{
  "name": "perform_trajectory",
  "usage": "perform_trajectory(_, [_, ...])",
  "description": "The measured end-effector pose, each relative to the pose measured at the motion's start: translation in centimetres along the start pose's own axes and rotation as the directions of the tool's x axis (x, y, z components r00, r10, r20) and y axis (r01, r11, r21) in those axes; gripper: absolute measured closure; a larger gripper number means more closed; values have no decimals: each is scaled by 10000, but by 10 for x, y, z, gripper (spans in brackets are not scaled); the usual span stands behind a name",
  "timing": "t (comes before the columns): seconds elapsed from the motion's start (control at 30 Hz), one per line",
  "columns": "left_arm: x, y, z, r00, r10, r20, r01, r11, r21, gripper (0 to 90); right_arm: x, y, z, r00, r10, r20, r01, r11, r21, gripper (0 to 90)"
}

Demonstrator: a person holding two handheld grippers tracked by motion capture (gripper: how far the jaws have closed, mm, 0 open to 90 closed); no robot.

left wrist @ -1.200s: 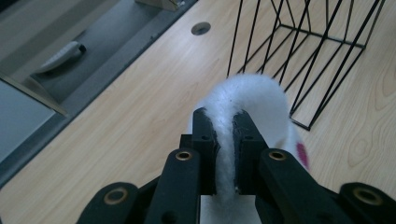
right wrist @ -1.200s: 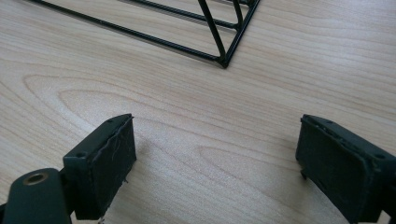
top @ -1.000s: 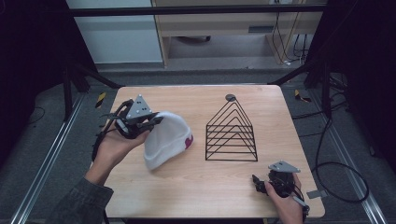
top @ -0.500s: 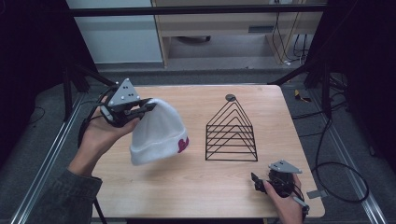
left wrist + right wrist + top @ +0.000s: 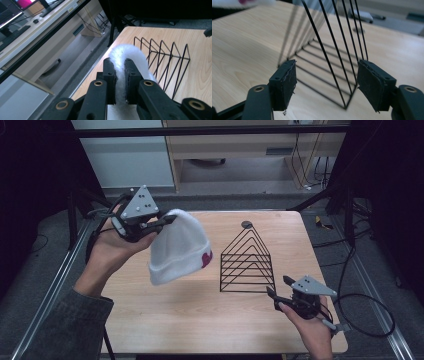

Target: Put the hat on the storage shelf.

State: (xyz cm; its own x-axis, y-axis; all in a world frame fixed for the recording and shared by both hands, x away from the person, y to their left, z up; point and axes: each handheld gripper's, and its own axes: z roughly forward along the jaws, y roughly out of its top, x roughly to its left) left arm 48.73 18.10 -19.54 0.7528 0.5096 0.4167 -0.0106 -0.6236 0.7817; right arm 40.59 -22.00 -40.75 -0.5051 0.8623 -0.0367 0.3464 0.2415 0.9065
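Overhead, pale wooden table [image 5: 200, 320], dim room; left gripper [image 5: 160, 222] jaws clamping white beanie [image 5: 177, 247], right gripper [image 5: 280, 289] jaws wide.

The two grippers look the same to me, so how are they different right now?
The left gripper is shut on the white hat; the right gripper is open and holds nothing. The left one is lifted above the table; the right one sits low near the black wire rack. Both are black, with a grey three-cornered plate on top.
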Motion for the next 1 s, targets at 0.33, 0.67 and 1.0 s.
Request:
perform_trajectory(0.33, [9,14,18,9986,-111,520,130,9992,-373,818,11,75,11,9824,-1258,-1379,1197,9915,-517,388])
perform_trajectory(0.67, [18,30,30,9983,78,577,-57,9993,-364,818,10,115,40,9626,-1860,-1968,1822,9826,-374,424])
perform_trajectory(1.0, [16,47,36,9967,211,780,-161,9978,-637,819,7,146,59,9475,-2097,-2414,2058,9777,-417,456])
